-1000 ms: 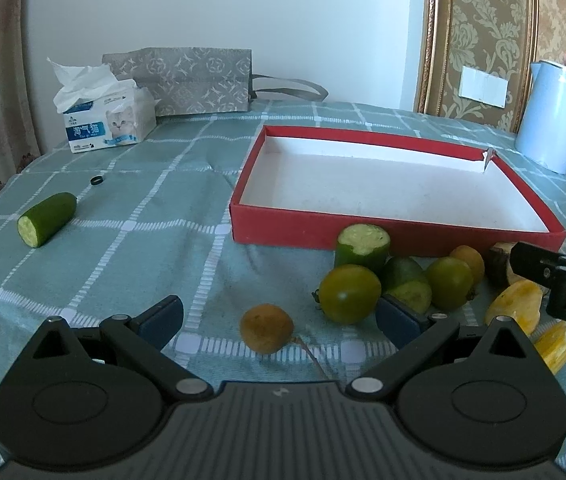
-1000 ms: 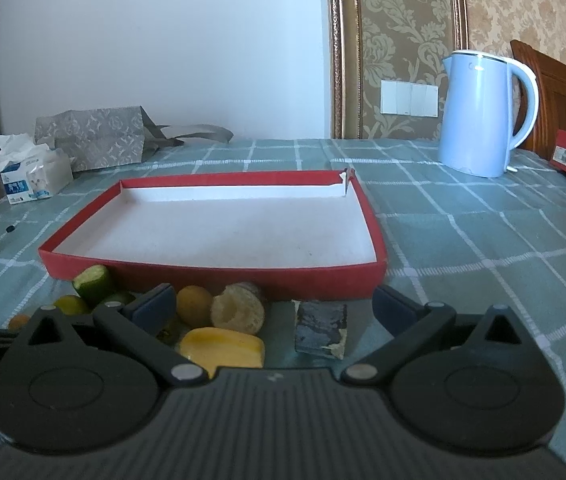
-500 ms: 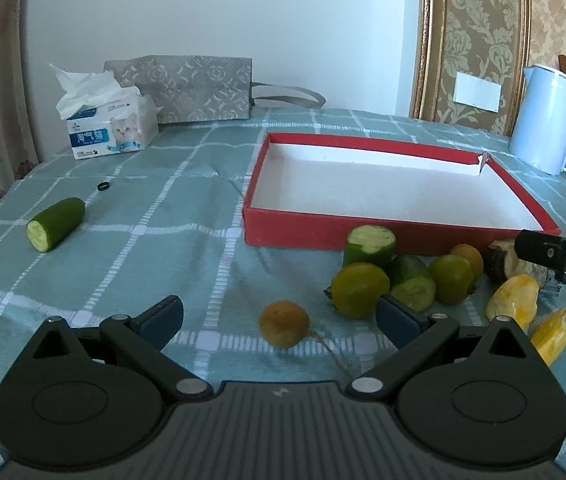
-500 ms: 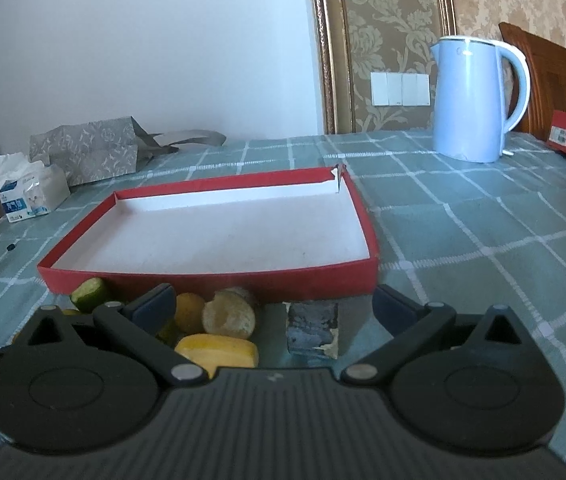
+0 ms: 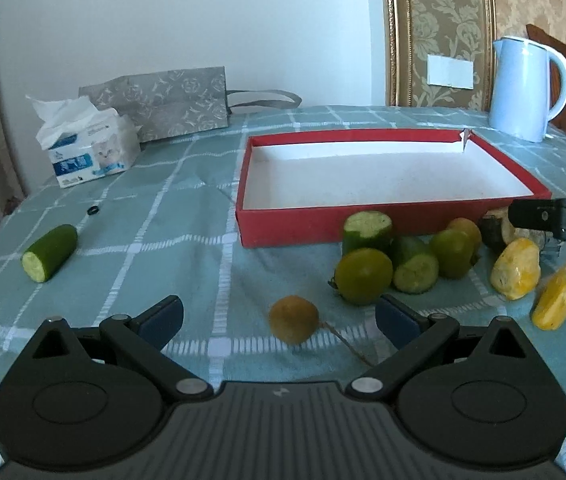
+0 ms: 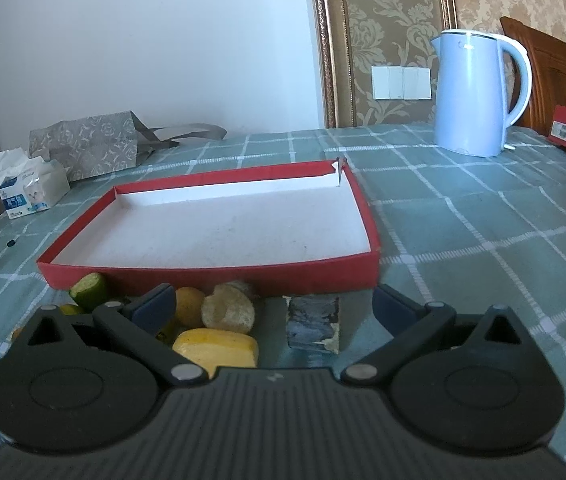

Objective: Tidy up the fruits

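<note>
Both the left gripper (image 5: pixel 279 314) and right gripper (image 6: pixel 273 306) hang spread apart, empty, before the red tray (image 5: pixel 363 222)

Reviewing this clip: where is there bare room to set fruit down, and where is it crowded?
Free: the whole white floor of the red box; the tablecloth between the lone cucumber piece and the box's left wall; the cloth between box and kettle. Crowded: the strip along the box's near wall, packed with green fruits, cucumber chunks and yellow pieces.

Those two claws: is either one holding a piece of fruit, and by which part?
Neither. The left claw and right claw are both open, holding nothing.
</note>
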Demonstrator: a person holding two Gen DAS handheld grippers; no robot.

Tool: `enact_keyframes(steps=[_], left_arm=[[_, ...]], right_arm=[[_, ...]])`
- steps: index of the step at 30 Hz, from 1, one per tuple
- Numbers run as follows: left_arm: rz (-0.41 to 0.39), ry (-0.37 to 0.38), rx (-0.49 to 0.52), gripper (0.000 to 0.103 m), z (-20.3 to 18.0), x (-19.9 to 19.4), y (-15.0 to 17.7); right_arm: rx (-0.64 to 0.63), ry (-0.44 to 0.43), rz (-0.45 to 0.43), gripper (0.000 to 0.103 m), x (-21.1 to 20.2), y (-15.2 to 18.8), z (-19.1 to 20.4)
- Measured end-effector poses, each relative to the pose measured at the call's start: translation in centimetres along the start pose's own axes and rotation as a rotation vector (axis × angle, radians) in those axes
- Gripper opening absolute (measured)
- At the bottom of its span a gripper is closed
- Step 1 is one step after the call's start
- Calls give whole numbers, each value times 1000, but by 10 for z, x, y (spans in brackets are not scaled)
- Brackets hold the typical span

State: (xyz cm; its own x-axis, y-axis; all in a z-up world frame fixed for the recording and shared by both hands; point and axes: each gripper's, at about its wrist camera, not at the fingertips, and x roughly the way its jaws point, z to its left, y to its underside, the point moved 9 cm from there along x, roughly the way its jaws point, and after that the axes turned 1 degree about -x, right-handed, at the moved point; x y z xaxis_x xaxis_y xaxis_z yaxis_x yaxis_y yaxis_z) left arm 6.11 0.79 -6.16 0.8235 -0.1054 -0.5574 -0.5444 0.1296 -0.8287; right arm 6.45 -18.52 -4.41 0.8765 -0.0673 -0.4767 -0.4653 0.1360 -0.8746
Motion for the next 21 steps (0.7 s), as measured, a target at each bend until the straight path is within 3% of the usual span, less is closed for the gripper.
enact_keyframes(steps=[6,8,18,20,21], left_arm=[[32,50,-51,101,5,8,4],[33,49,-56,85,4,10,4],[26,95,-37,50,-5,6,4],[26,99,-38,33,-6,4,4],[25,96,-37,33,-6,4,4]], right_arm=[[5,-3,0,103,0,0,-1],[20,3,-12,103,-2,-2,-5],[67,13,-17,103,-2,-3,-16],[61,13,-18,103,-3,-2,-14],[59,12,-17,103,-3,-2,-14]])
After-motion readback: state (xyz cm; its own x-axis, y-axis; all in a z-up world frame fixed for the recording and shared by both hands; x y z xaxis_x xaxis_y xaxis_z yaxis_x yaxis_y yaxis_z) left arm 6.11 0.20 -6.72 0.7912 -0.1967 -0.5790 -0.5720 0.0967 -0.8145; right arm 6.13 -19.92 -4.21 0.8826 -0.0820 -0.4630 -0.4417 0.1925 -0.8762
